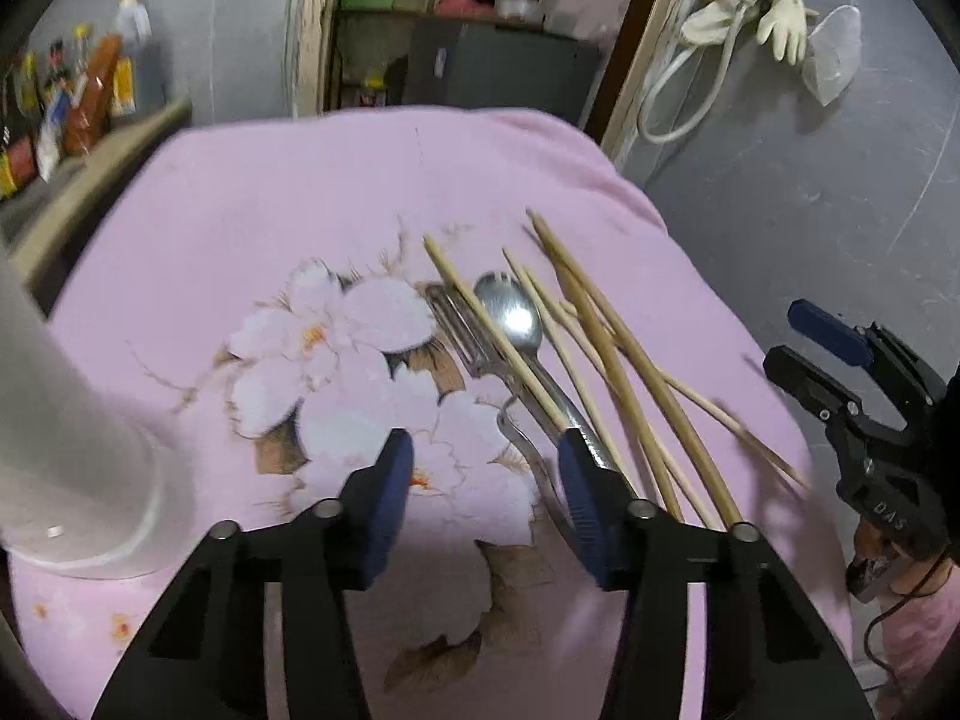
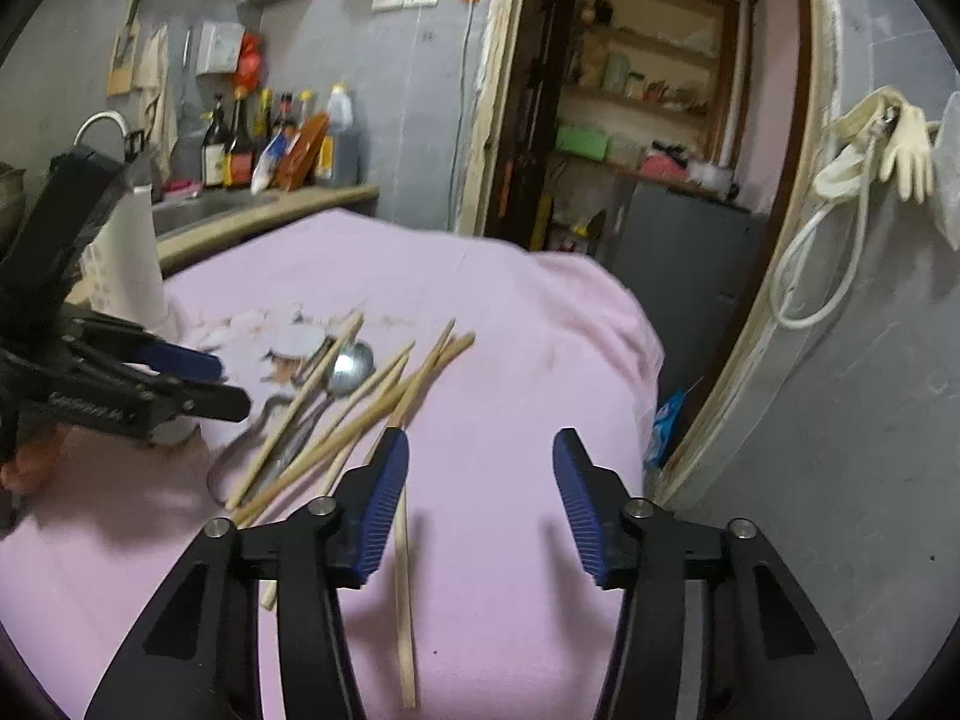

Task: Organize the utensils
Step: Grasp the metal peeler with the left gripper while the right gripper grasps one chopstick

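Pink cloth (image 1: 288,192) with a white flower print (image 1: 360,372) spread over the worktop. White cylindrical container (image 1: 66,450) standing at its left edge. Bottles and sauce packets (image 2: 270,138) lined up on a counter (image 2: 264,216) against the grey wall behind. Pale rubber gloves (image 2: 900,150) and a looped white hose (image 2: 816,276) hung on the wall at right. Open doorway with cluttered shelves (image 2: 648,96) and a dark cabinet (image 2: 678,240) beyond

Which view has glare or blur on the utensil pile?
Left wrist view: bright glare on the spoon bowl, chopsticks fairly sharp, white container at the left edge smeared and out of focus. Right wrist view: spoon glare too, whole pile softer, left gripper blurred; fisheye bends the door frame.
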